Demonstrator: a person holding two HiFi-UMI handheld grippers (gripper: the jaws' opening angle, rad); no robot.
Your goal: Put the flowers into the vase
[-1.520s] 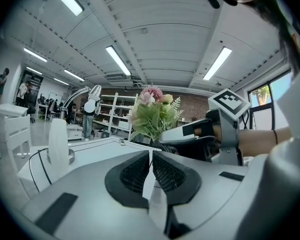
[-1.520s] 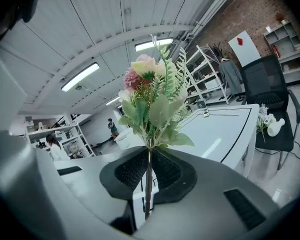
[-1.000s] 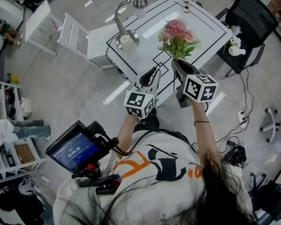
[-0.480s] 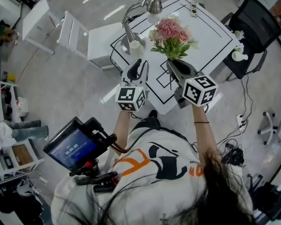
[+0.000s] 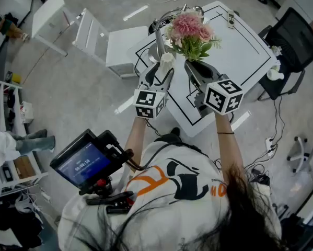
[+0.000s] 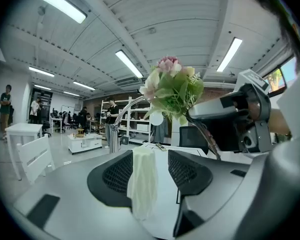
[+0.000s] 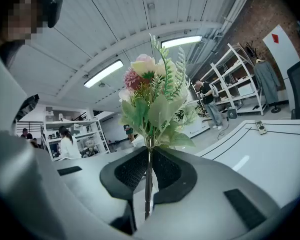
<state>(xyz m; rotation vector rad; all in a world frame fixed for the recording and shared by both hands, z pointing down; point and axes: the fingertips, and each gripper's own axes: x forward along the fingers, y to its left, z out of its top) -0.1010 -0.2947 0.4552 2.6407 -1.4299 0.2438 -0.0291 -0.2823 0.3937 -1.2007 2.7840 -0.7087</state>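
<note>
A pale ribbed vase (image 5: 167, 61) stands on the white table (image 5: 234, 41) in front of the lamp. My left gripper (image 5: 163, 72) reaches it, and its jaws are opening. In the left gripper view the vase (image 6: 142, 184) stands between the jaws of the left gripper (image 6: 151, 156) with a gap on each side. My right gripper (image 5: 192, 67) is shut on the stems of a pink and green bouquet (image 5: 191, 31). It holds the bouquet upright, just right of the vase. The right gripper view shows the stems (image 7: 147, 184) pinched in the right gripper (image 7: 148, 156), with the bouquet (image 7: 152, 99) above.
A silver desk lamp (image 5: 164, 24) stands right behind the vase. A remote (image 5: 230, 19) lies at the table's far edge. A black chair (image 5: 297, 41) stands to the right and a white chair (image 5: 101, 38) to the left. People stand far off by shelves.
The left gripper has moved forward to the vase and its jaws have spread around it. The right gripper has carried the bouquet forward over the table, beside the vase.
</note>
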